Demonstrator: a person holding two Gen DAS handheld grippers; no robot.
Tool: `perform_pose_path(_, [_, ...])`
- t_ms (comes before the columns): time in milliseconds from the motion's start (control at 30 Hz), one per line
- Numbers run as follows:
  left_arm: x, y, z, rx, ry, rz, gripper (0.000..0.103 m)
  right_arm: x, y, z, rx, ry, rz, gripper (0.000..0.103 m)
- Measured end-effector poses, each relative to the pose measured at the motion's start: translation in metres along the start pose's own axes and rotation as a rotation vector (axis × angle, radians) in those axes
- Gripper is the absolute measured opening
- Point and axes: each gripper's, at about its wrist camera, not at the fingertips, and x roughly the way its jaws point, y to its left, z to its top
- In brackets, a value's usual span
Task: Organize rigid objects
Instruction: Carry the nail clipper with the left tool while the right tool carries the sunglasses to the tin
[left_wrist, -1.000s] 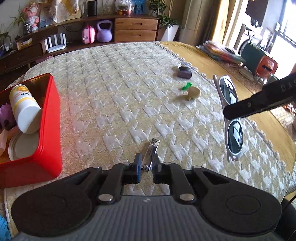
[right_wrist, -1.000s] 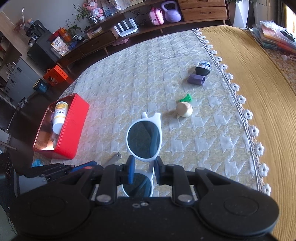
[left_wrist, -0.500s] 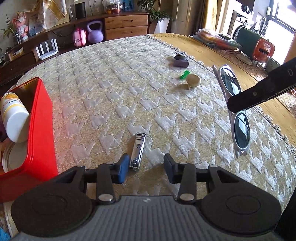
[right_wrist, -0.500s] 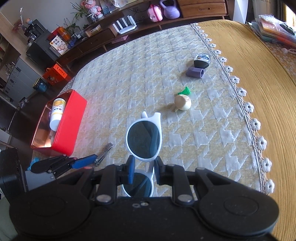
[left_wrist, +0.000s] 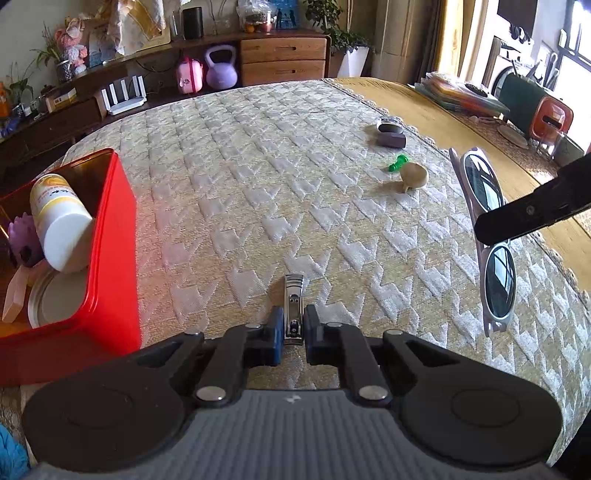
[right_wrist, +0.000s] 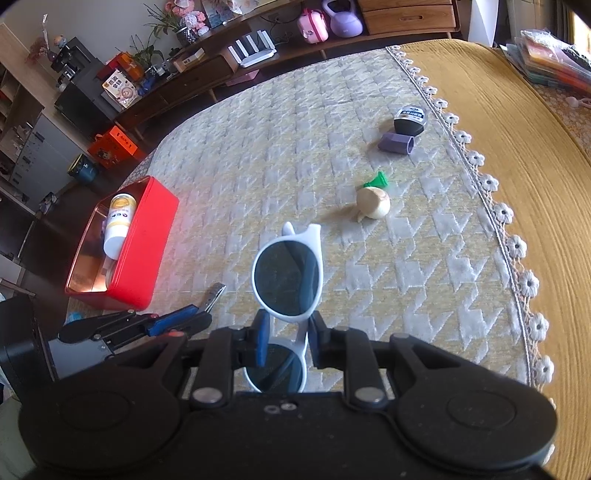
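Note:
My left gripper (left_wrist: 293, 326) is shut on a metal nail clipper (left_wrist: 293, 308), low over the quilted cloth. The clipper's tip also shows in the right wrist view (right_wrist: 215, 294). My right gripper (right_wrist: 286, 334) is shut on the bridge of white sunglasses (right_wrist: 286, 275) and holds them above the cloth; they also show in the left wrist view (left_wrist: 487, 229). A red tin box (left_wrist: 110, 258) stands to the left and holds a white bottle (left_wrist: 59, 221), a lid and a purple item; it also shows in the right wrist view (right_wrist: 144, 254).
On the cloth at the far right lie a beige onion-like toy (right_wrist: 373, 203), a green piece (right_wrist: 376, 181), a purple cap (right_wrist: 397, 143) and a black jar (right_wrist: 409, 120). A lace edge (right_wrist: 491, 192) borders a mustard cloth. Shelves with clutter stand behind.
My left gripper let the nail clipper go onto the cloth, opened, then closed on it again, now aligned straight between the fingers. The right gripper stayed shut on the sunglasses.

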Motion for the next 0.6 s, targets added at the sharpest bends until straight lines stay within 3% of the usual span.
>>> perform_pose_path(367, [-0.039,0.047,0.000,-0.173,-0.005,-0.005,0.011,-0.005,0.034,0.002,-0.064,-0.006,0.030,0.021])
perform_pose_path(600, [-0.066,0.076,0.003,-0.227,-0.019,0.004,0.011,-0.003,0.059,0.003,-0.101,0.001,0.056,0.021])
